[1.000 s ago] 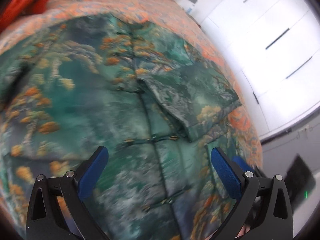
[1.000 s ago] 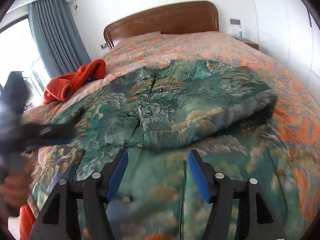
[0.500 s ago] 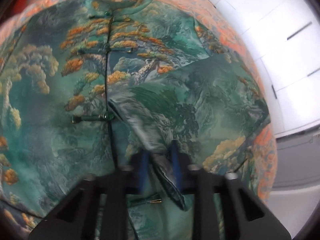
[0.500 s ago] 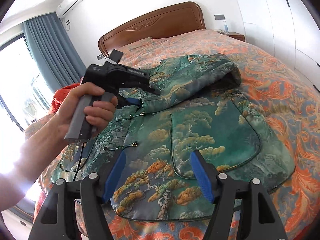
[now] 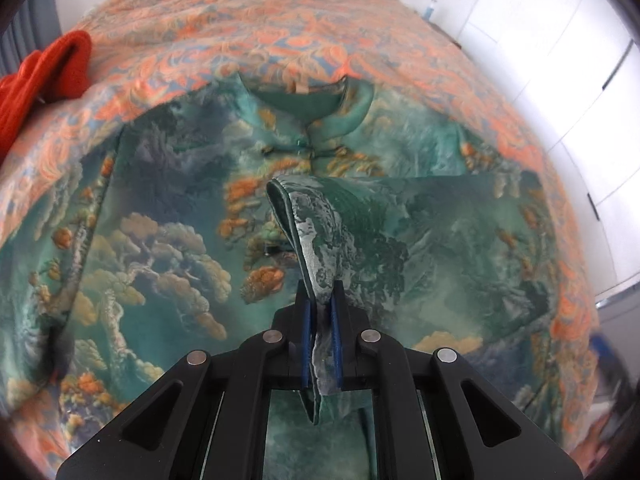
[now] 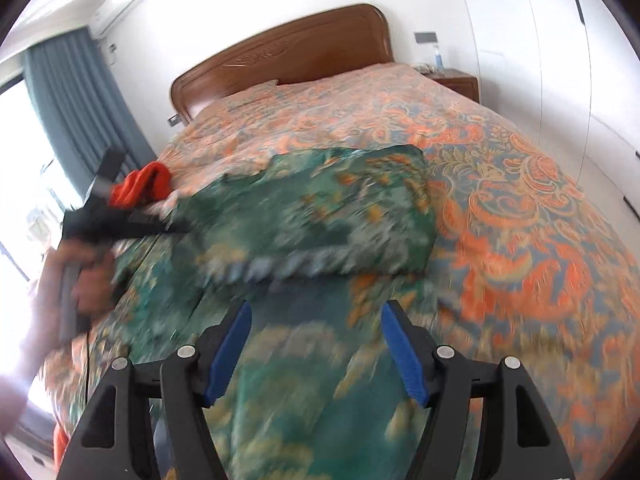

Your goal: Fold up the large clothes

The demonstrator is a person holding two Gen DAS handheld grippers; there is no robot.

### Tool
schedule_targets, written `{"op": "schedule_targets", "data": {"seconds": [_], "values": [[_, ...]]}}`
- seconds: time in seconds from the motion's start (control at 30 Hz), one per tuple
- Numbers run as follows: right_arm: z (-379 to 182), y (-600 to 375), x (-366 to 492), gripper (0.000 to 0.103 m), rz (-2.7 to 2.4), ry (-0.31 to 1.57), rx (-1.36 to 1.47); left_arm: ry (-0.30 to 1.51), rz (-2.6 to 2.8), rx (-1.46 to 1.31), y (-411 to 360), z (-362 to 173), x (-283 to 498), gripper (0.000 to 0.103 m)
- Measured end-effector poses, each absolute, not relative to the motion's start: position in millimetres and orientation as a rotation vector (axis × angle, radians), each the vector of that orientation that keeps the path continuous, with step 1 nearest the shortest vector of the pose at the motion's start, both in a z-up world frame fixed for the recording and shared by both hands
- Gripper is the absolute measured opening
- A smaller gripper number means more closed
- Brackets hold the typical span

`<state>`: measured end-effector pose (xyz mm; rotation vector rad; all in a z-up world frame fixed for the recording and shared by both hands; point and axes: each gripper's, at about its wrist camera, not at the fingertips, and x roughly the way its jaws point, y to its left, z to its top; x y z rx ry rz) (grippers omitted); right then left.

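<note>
A large green jacket [image 5: 168, 240] printed with trees and clouds lies front-up on the bed, collar [image 5: 320, 108] at the far end. One sleeve [image 5: 440, 232] is folded across its chest. My left gripper [image 5: 319, 316] is shut on that sleeve's cuff [image 5: 316, 236], which rises in a loop above the jacket. In the right wrist view the jacket [image 6: 320, 216] is blurred; the left gripper [image 6: 120, 224], in a person's hand, reaches over it from the left. My right gripper [image 6: 316, 344] hovers open above the jacket's lower part, nothing between its fingers.
The bed carries an orange floral bedspread [image 6: 520, 208] with a wooden headboard [image 6: 288, 52] behind. A red garment [image 5: 44, 76] lies at the bed's left side. White wardrobe doors [image 5: 560, 60] stand to the right, a bedside table [image 6: 456, 80] near the headboard, and a curtain [image 6: 76, 104] on the left.
My left gripper went from wide open to shut on the sleeve cuff and moved up the jacket toward the collar. The right gripper swung sideways over the jacket's lower part, still open.
</note>
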<state>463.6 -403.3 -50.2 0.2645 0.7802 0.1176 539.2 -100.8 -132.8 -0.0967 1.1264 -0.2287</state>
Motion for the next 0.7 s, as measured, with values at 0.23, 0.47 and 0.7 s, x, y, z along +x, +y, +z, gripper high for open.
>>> {"op": "schedule_targets", "data": {"seconds": [0.23, 0.47, 0.7], "values": [[-62, -480, 621, 0.069, 0.223, 0.811, 0.585, 1.1, -0.209, -0.075, -108, -151, 543, 0.013], [-97, -495, 707, 0.069, 0.227, 0.894, 0.713, 1.116, -0.217, -0.087, -108, -166, 549, 0.018], [-128, -485, 701, 0.069, 0.166, 0.984, 0.677, 1.097, -0.217, -0.04, -112, -169, 547, 0.018]]}}
